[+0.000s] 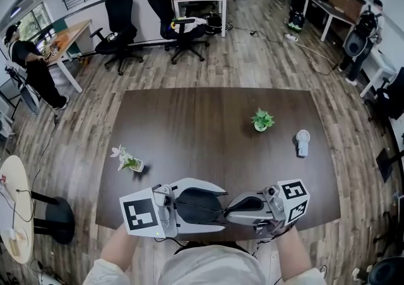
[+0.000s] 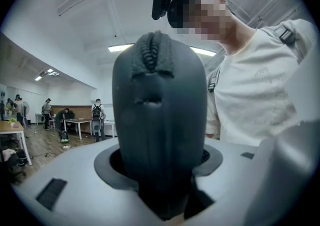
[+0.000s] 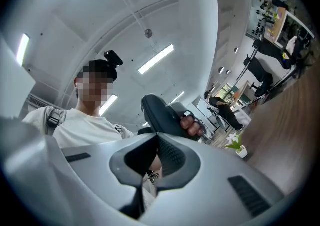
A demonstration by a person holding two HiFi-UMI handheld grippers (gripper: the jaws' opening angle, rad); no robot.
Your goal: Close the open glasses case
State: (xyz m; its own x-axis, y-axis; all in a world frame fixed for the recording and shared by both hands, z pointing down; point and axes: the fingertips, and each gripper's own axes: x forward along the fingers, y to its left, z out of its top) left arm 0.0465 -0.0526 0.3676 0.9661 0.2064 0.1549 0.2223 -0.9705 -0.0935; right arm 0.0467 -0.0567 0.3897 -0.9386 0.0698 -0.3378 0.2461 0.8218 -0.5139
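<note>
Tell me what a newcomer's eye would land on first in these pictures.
A dark grey fabric glasses case with a zip fills the left gripper view, clamped upright in the left gripper above the near edge of the dark brown wooden table. The right gripper beside it is shut. Farther out, a small green potted plant stands and a white handheld fan lies.

the glasses case (image 2: 159,120) looks like matt dark cloth with a ribbed, stitched seam. the left gripper (image 2: 160,180) has a smooth pale-grey plastic shell. the table (image 1: 208,126) is smooth dark wood, faintly glossy.
</note>
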